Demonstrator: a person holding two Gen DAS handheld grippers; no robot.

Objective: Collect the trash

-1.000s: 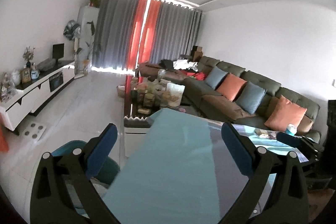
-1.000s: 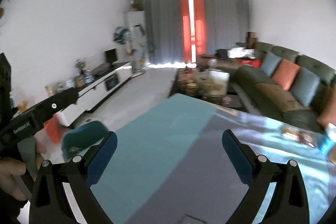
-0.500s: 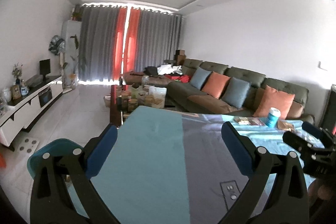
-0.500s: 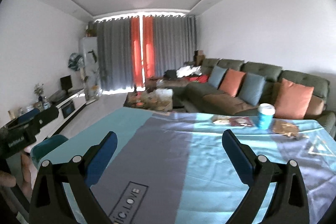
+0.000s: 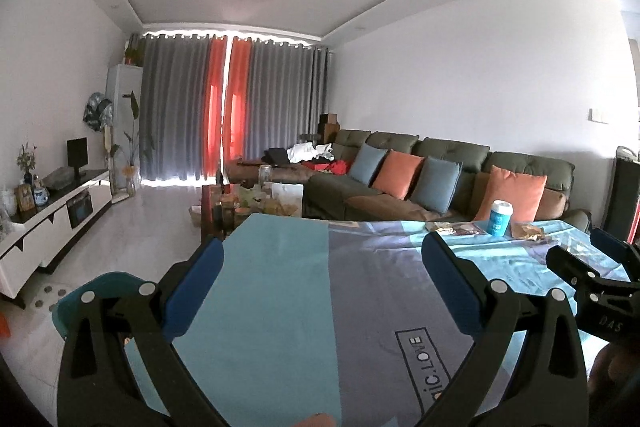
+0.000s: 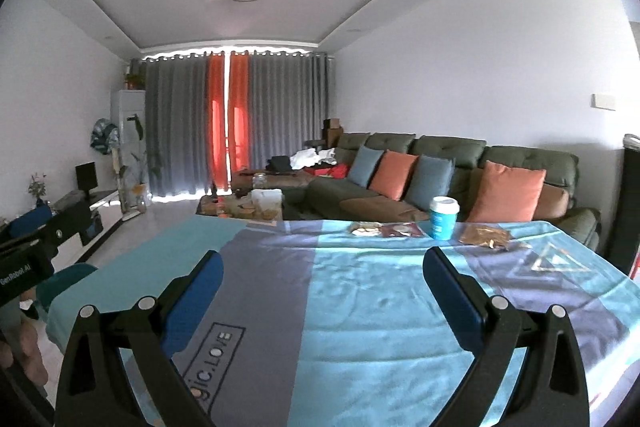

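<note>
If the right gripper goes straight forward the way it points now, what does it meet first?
Probably nothing soon. The right gripper, jaws open and empty, points over bare tablecloth. The first things in line look like the wrappers at the far edge, with the blue cup just right; depth is unclear.

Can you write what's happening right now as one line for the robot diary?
phase: approach | left gripper: open, empty | right gripper: open, empty | trash: blue cup, wrappers at table's far edge, untouched
</note>
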